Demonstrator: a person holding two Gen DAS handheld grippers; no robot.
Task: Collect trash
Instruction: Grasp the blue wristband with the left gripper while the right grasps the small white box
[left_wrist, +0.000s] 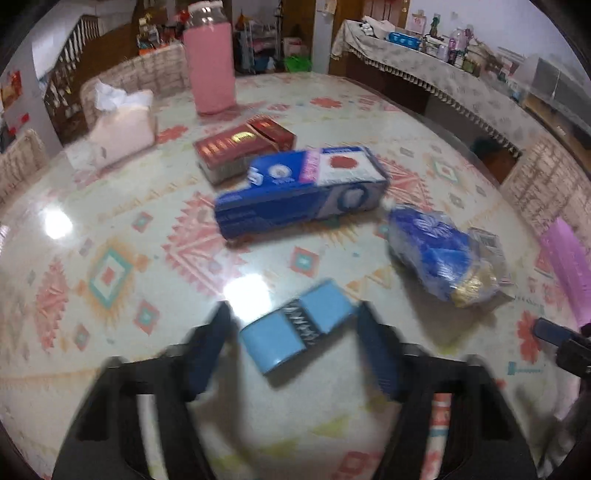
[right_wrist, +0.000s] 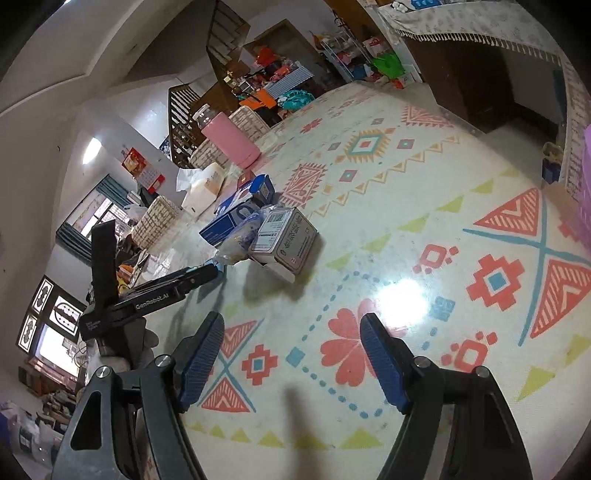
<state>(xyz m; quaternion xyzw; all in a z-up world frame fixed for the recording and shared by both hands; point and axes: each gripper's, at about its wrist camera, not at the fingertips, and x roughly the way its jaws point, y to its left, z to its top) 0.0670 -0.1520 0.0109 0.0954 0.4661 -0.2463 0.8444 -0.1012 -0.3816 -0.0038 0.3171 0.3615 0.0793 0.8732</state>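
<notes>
The counter (right_wrist: 406, 206) wears a patterned cloth under a glossy clear sheet that throws back lamp glare. The light blue box (left_wrist: 299, 325) looks like smooth card, the long blue box (left_wrist: 299, 192) printed cardboard. Crinkly shiny plastic wraps the blue pack (left_wrist: 443, 254). The right tongs (right_wrist: 291, 354) carry ribbed blue pads (right_wrist: 201, 354) on matt black plastic.

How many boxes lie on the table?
4, maybe more hidden: light blue box between the left gripper fingers, long blue box mid-table, red box behind it, grey box by the wrapper.
</notes>
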